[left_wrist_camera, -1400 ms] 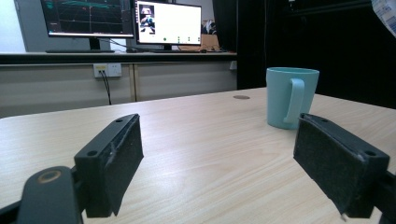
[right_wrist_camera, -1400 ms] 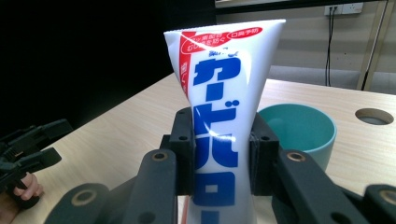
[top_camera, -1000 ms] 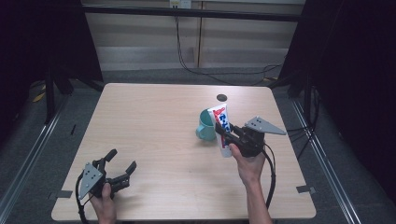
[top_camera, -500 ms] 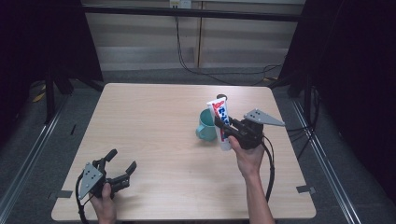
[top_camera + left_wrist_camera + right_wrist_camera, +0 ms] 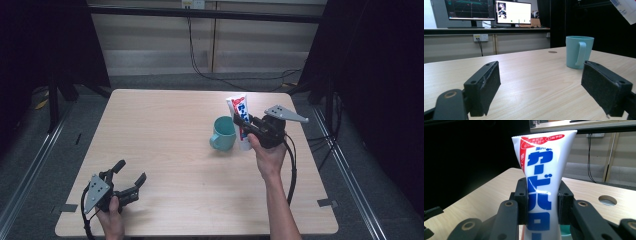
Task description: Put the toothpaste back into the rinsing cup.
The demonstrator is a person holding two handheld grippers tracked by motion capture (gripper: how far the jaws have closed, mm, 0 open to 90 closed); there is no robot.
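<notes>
A white toothpaste tube (image 5: 241, 120) with blue and red print stands upright in the air, and my right gripper (image 5: 246, 126) is shut on its middle. In the right gripper view both pads squeeze the tube (image 5: 543, 192) at its waist, crimped end up. A teal mug (image 5: 223, 134) rests on the wooden table (image 5: 165, 130) just left of the tube, handle toward the front-left. Near the table's front-left corner my left gripper (image 5: 129, 174) is held low and open, nothing between its pads. The left gripper view looks across the table at the mug (image 5: 578, 52).
A small round hole (image 5: 607, 200) in the tabletop lies beyond the mug. Black curtains flank the table; monitors (image 5: 490, 11) stand on a desk behind it. A cable (image 5: 291, 170) trails from the right gripper along the forearm.
The right hand has lifted the toothpaste tube and carried it a little away from me, beside the mug. The left gripper has not moved.
</notes>
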